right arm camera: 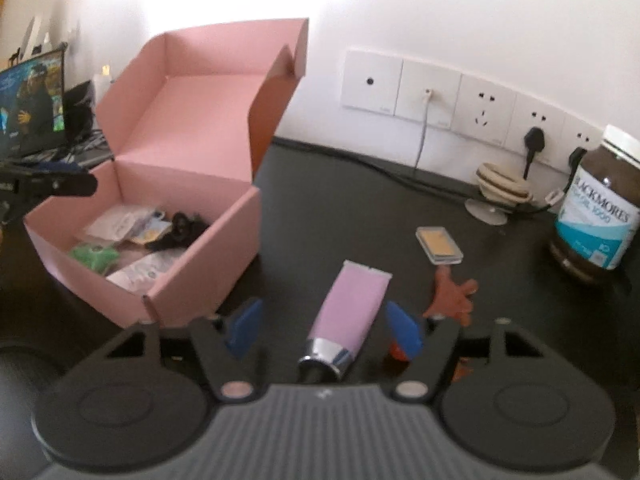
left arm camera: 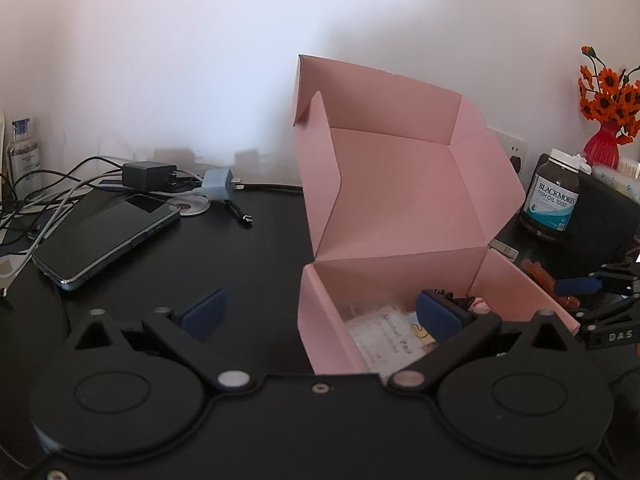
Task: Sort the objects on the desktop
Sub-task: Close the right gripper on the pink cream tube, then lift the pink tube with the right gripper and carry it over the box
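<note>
My right gripper (right arm camera: 324, 330) hung low over the black desk (right arm camera: 340, 208), its blue pads (right arm camera: 403, 332) standing apart with a lilac tube (right arm camera: 349, 312) lying between them; the tube rested on the desk, silver collar toward me, and neither pad pressed on it as far as I could see. Just right of the tube lay a small brown hand-shaped toy (right arm camera: 452, 294), and beyond it a flat card-like case (right arm camera: 439, 245). The pink box (right arm camera: 192, 276) sat to the left, lid up, already holding packets, a green item (right arm camera: 94, 258) and a black item (right arm camera: 182, 230). A brown supplement bottle (right arm camera: 598, 216) stood at the far right under the wall sockets (right arm camera: 432, 90). My left gripper (left arm camera: 320, 316) straddled the box's near left wall (left arm camera: 320, 320) with jaws wide apart, one pad (left arm camera: 440, 316) inside over an alcohol-pad packet (left arm camera: 384, 340), the other outside above the desk, gripping nothing. A phone (left arm camera: 108, 236) and chargers (left arm camera: 148, 174) lay left of the box.
</note>
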Motion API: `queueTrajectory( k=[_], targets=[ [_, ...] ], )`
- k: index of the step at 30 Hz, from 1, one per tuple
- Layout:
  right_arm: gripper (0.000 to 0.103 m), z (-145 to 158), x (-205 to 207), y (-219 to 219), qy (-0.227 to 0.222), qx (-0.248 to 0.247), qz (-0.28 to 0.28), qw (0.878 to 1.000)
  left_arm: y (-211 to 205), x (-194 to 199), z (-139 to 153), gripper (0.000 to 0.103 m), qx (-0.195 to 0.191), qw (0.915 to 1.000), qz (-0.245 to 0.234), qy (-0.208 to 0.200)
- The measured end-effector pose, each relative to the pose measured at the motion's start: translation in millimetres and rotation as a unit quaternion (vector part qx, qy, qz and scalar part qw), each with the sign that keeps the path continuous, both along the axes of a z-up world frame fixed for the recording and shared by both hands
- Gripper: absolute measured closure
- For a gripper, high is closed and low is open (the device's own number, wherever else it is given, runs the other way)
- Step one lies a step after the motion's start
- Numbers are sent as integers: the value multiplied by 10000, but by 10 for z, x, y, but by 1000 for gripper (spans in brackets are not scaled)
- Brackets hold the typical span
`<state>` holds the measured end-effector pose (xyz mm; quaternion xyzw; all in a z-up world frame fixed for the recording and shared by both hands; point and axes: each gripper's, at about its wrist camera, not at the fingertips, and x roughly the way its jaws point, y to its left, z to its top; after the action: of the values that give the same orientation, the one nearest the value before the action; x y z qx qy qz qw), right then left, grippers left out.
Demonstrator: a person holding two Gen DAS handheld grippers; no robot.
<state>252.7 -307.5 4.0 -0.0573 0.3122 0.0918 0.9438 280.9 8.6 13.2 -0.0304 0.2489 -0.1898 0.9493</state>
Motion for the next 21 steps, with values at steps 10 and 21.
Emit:
queueTrajectory(
  k=[10,21],
  targets=[
    [45,-109,95,-19,182,125,-155,9996,5,6,8,0,-26,10000,15,6],
    [69,-130,77,-46,134,345,-198,9991,20,34,-14,0,1,9999,121,40]
  ],
)
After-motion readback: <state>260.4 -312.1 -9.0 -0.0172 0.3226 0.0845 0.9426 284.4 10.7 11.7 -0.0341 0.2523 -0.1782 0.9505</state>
